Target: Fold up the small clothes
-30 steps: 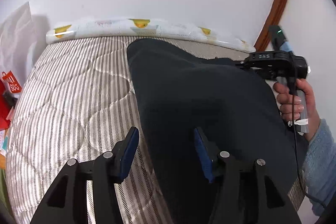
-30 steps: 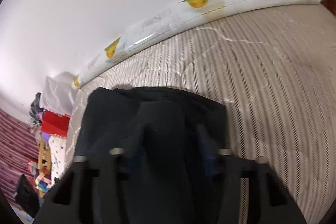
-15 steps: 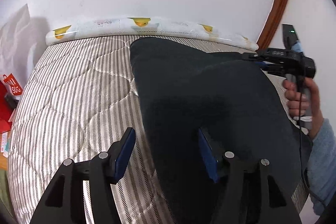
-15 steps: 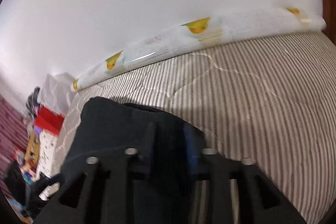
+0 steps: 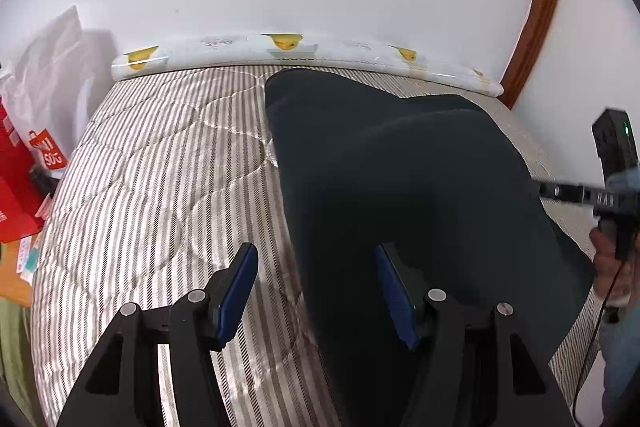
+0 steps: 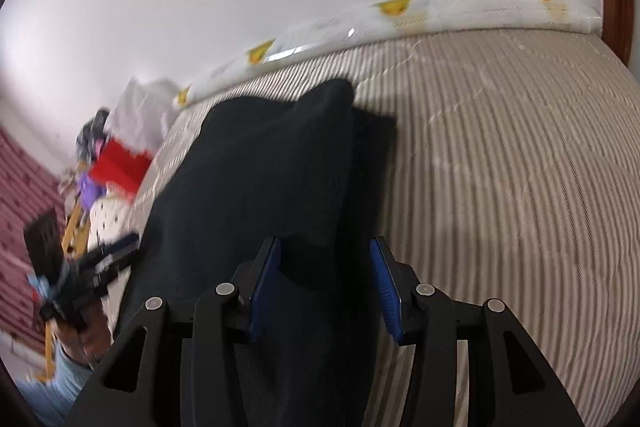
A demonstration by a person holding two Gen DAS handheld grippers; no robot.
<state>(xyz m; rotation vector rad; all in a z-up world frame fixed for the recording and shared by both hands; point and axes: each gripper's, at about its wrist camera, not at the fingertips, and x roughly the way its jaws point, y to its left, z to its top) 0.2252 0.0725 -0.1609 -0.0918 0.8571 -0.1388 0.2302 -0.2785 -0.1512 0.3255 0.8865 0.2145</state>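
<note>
A dark folded garment (image 5: 400,187) lies on the striped mattress (image 5: 160,187). My left gripper (image 5: 316,287) is open over the garment's near left edge, with its right finger above the cloth. In the right wrist view the same garment (image 6: 260,179) stretches away from me. My right gripper (image 6: 326,283) is open with the cloth's near end between its blue pads (image 6: 266,283); whether it touches the cloth is unclear. The right gripper also shows at the far right of the left wrist view (image 5: 560,189).
A white duck-print roll (image 5: 304,53) lines the mattress's far edge against the wall. Red and white bags (image 5: 28,147) stand left of the bed. A wooden door frame (image 5: 536,7) is at the right. Clutter (image 6: 100,179) sits beyond the bed's left side.
My right gripper was shut on the garment and has opened, letting the cloth drop flat. It has drawn back to the right. My left gripper stayed open and shifted only slightly.
</note>
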